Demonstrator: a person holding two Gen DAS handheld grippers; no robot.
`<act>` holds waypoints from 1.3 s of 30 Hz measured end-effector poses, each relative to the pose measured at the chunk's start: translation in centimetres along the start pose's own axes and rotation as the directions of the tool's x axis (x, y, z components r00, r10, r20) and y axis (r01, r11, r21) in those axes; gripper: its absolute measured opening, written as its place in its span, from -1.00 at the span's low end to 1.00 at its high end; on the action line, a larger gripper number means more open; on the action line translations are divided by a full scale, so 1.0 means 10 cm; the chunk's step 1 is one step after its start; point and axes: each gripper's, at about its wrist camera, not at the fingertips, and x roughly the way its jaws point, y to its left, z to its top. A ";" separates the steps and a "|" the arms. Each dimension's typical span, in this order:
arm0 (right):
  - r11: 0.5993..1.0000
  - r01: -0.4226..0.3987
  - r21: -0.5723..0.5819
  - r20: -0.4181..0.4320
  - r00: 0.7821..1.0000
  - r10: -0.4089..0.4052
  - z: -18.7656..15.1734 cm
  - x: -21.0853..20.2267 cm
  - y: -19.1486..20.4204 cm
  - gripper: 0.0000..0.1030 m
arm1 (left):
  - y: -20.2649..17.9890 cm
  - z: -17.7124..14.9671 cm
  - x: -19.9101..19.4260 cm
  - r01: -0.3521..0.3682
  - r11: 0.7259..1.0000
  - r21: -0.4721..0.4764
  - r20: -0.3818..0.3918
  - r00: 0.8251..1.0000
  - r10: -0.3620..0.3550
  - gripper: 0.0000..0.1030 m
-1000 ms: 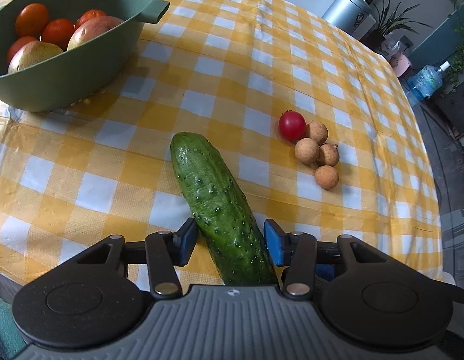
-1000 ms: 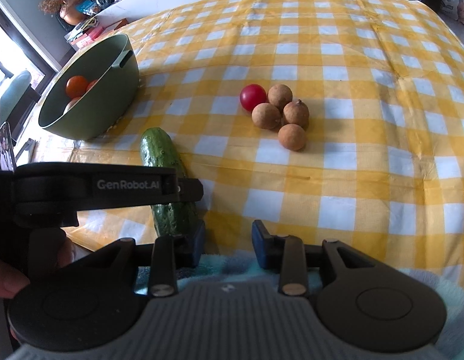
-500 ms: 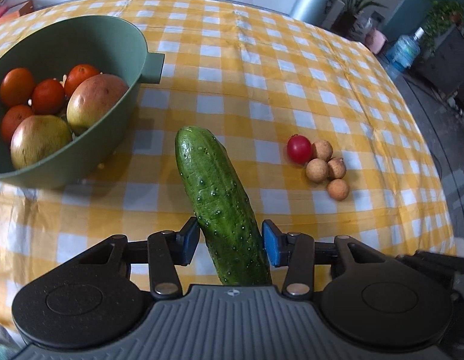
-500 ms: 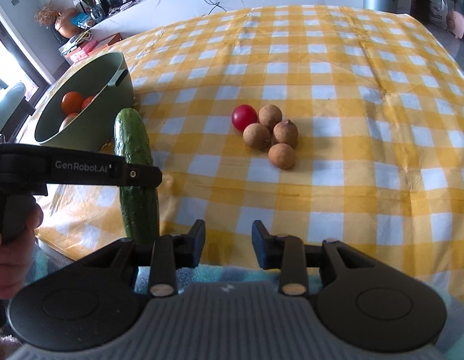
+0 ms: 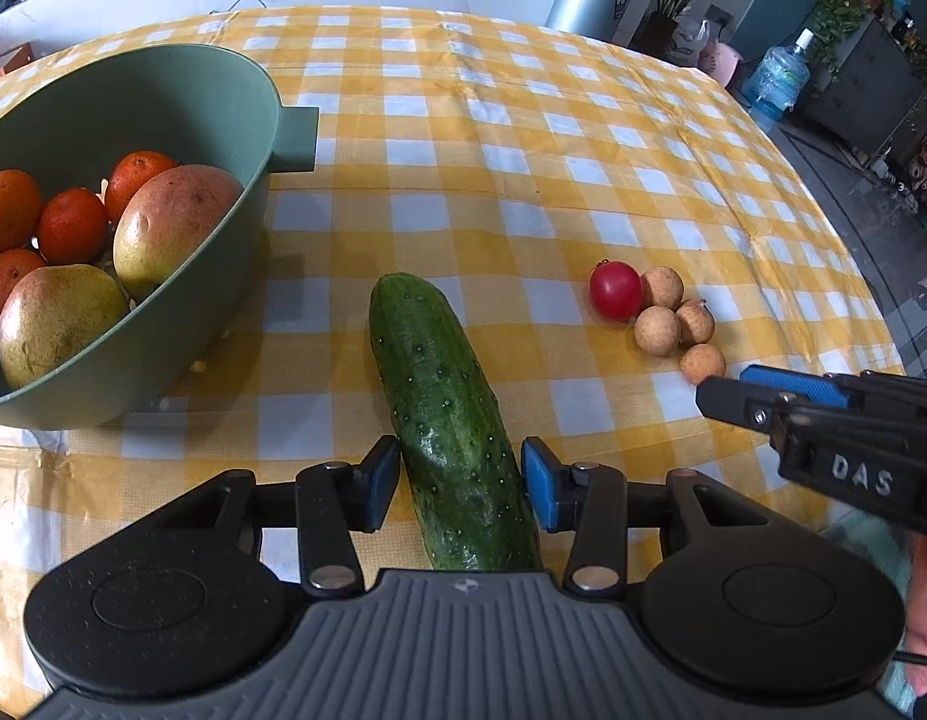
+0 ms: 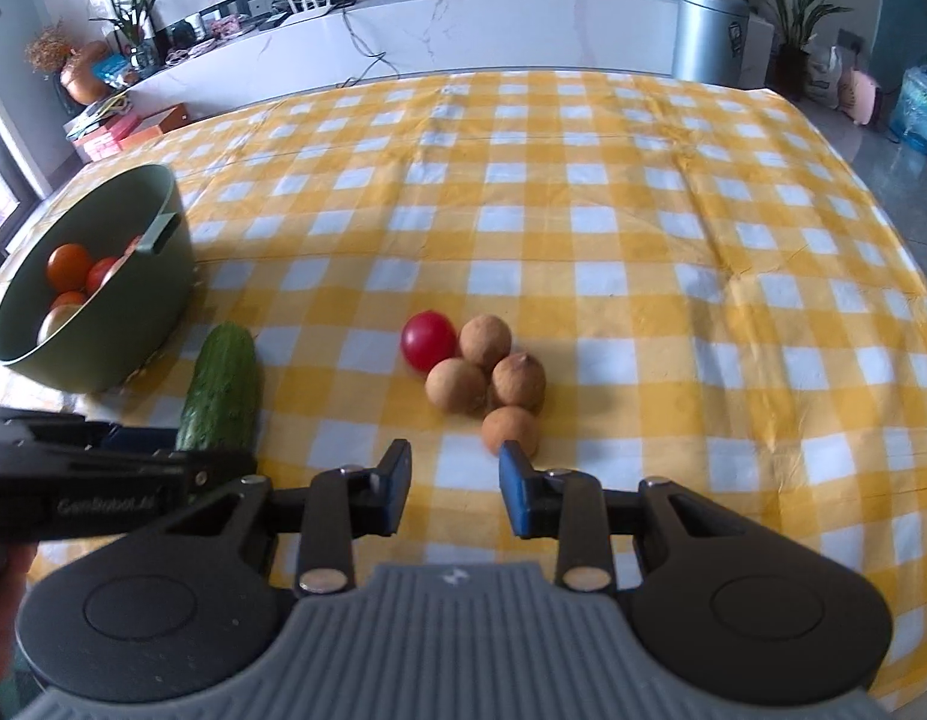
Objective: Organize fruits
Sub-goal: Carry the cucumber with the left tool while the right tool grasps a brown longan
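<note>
Currently left gripper [image 5: 460, 483] clamps cucumber [image 5: 448, 420] near its end, lifted beside bowl [image 5: 277, 120]. Right gripper [image 6: 454, 489] is open, empty, near longans [image 6: 484, 375] and tomato [image 6: 428, 340]. Suggest clearing the rim, lowering onto the mangoes [image 5: 169, 222], then releasing.

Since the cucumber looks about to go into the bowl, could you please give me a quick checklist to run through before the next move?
1. Left gripper fingers flank the cucumber: ok.
2. Firm grip on the cucumber: cannot tell; a gap shows at the right finger.
3. Room in the green bowl beside the mangoes and oranges: ok.
4. Path from cucumber to bowl unobstructed: ok.
5. Right gripper open and empty, short of the longans: ok.
6. Cherry tomato in the bowl: not ok.
</note>
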 end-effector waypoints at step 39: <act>0.993 0.107 0.050 -0.030 0.994 -0.106 0.04 0.18 -0.06 -0.57 | -0.12 -0.15 -0.16 -0.076 0.994 0.079 0.147 0.987 0.064 -0.06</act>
